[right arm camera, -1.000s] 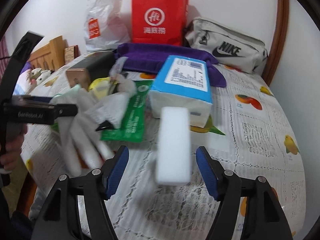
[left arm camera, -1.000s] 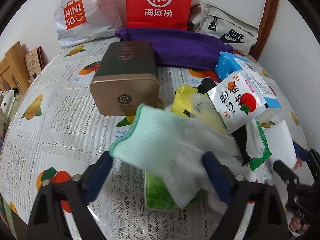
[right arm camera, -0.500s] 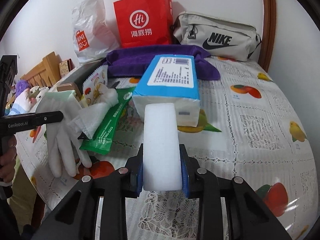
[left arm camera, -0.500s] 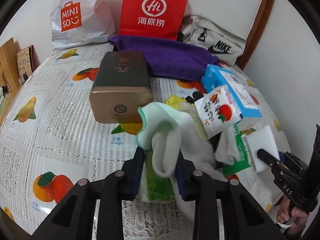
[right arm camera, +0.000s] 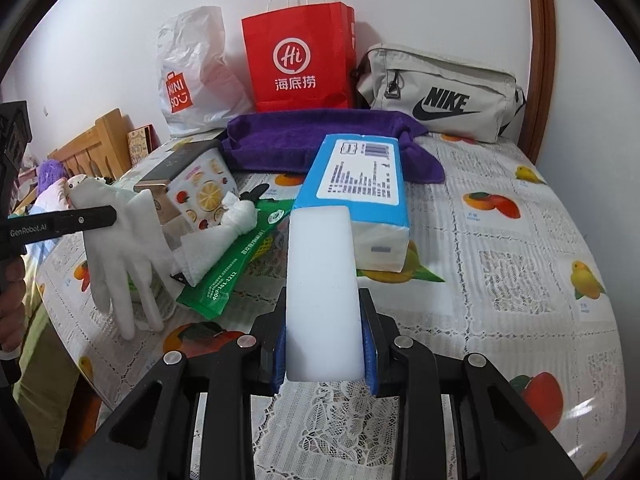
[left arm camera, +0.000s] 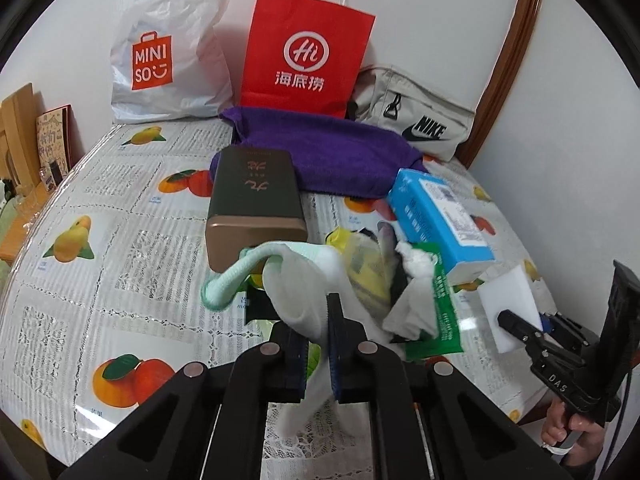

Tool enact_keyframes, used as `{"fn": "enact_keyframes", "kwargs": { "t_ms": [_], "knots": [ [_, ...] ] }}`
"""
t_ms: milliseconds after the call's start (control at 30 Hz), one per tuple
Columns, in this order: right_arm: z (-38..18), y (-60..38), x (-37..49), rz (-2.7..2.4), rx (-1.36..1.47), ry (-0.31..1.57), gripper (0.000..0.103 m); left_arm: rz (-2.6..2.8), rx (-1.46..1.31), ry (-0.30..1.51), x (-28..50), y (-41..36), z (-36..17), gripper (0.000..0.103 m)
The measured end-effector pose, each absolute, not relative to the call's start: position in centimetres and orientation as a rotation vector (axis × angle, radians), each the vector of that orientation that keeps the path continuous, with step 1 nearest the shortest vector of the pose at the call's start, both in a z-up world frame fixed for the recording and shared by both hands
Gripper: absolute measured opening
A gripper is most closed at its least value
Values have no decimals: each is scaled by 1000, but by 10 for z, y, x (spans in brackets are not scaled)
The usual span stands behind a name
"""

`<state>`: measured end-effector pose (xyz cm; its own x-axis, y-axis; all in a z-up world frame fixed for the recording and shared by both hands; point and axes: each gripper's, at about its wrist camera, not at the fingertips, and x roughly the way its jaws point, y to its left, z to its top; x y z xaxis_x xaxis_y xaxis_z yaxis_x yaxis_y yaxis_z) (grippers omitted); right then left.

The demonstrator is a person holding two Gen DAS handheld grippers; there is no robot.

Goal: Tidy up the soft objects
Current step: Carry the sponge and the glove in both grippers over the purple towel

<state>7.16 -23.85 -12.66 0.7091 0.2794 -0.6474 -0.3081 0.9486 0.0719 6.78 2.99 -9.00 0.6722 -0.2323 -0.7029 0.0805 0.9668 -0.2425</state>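
Observation:
My left gripper (left arm camera: 318, 332) is shut on a white glove with a mint-green cuff (left arm camera: 296, 280) and holds it lifted above the table; the glove (right arm camera: 124, 248) hangs fingers-down in the right wrist view. My right gripper (right arm camera: 324, 344) is shut on a white sponge block (right arm camera: 322, 280), held above the table; the sponge also shows in the left wrist view (left arm camera: 510, 312). A purple towel (left arm camera: 336, 152) lies at the back of the table.
A pile sits mid-table: a blue tissue pack (right arm camera: 360, 184), a green wipes pack (right arm camera: 236, 260), crumpled tissue (right arm camera: 236, 216), a snack bag (right arm camera: 200, 196) and a brown tin box (left arm camera: 254, 204). A Miniso bag (left arm camera: 168, 48), a red paper bag (left arm camera: 304, 56) and a Nike pouch (left arm camera: 416, 120) line the wall.
Both grippers went from open to shut, the left on the glove, the right on the sponge. Both have lifted their objects and pulled back from the pile.

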Motion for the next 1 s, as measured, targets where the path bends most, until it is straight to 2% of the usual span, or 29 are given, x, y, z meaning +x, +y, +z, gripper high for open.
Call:
{"fn": "enact_keyframes", "kwargs": {
  "t_ms": [600,1000],
  "knots": [
    [-91,-239,70,334,-43,663,29,-173,-229,744,65,45,-58,8],
    [-64,-232,99,345,-55,650,29,-148,-227,730,89,48,-36,8]
  ]
}}
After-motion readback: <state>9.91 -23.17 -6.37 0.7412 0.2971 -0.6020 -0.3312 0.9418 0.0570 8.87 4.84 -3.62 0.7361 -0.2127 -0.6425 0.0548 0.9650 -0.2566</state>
